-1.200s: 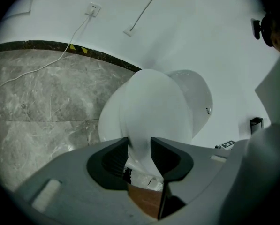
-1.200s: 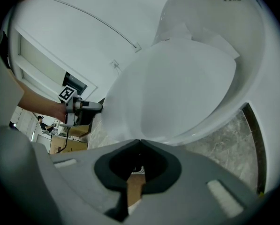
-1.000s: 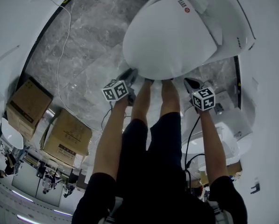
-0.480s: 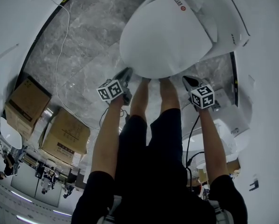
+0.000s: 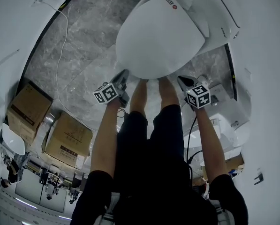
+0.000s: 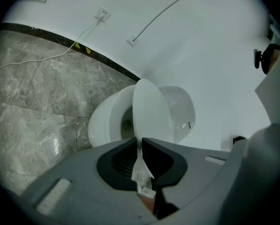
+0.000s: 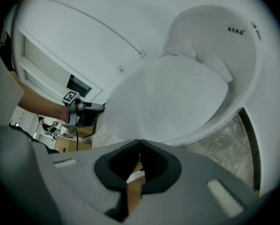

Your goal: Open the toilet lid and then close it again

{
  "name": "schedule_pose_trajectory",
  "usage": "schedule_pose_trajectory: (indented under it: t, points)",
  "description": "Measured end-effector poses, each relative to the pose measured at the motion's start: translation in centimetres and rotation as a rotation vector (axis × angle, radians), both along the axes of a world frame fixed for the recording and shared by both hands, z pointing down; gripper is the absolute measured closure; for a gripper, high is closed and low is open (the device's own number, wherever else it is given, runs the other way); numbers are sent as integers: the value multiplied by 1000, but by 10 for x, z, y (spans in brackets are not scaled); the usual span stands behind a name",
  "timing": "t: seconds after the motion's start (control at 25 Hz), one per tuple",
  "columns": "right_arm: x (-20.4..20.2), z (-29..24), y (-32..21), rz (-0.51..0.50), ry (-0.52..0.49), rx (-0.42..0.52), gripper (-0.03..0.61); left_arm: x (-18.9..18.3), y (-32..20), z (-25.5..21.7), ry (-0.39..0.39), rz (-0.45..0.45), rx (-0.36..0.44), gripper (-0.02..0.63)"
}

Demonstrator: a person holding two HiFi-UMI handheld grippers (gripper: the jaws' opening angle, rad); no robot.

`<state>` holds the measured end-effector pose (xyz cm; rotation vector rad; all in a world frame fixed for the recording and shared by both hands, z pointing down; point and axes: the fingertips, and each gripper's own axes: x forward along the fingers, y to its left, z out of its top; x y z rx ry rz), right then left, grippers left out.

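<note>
Left claw [image 6: 140,140]: the jaws have just been closing and now pinch the front rim of the lid [image 6: 149,110]. The thin white edge runs straight in between them.

Right claw [image 7: 140,141]: jaws pressed together, tips meeting right at the lid's rim. I cannot tell whether any of the rim is caught there.

From the head view I see both claws at the near edge of the lid [image 5: 158,36]. The left claw [image 5: 123,78] is at the lid's left corner and the right claw [image 5: 182,81] at its right. Each has its marker cube [image 5: 106,93] behind it.

The lid is tilted up off the bowl [image 6: 106,121]. The left gripper view shows a gap, with the inside of the bowl beside the lid. Behind the lid is the white toilet body [image 7: 224,27].

The person's legs [image 5: 140,97] stand between the two claws, just below the lid.

Grey marble floor [image 5: 83,41] surrounds the toilet, and a white cable [image 5: 57,64] trails across it. Two cardboard boxes [image 5: 67,138] sit well apart from the toilet, at lower left.
</note>
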<state>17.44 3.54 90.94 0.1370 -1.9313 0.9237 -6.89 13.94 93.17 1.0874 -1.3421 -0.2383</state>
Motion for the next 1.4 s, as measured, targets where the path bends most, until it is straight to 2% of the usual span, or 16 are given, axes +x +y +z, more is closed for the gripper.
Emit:
schedule_pose_trajectory:
  t: [0.2, 0.48, 0.76, 1.08, 1.24, 1.4]
  points:
    - [-10, -26, 5, -3, -20, 7, 575, 2, -5, -24, 26, 8, 26, 575]
    - [-40, -66, 11, -106, -84, 50, 575, 7, -18, -66, 75, 40, 99, 575]
    - [-69, -107, 18, -166, -134, 76, 575, 10, -34, -105, 109, 55, 160, 575]
    - [-68, -139, 19, -165, -132, 127, 574, 18, -48, -137, 123, 94, 188, 575]
    - [-66, -150, 7, -155, -131, 172, 575, 22, -57, -151, 132, 130, 202, 575]
    - [-58, -162, -7, -136, -127, 177, 574, 25, -68, -167, 132, 148, 216, 575]
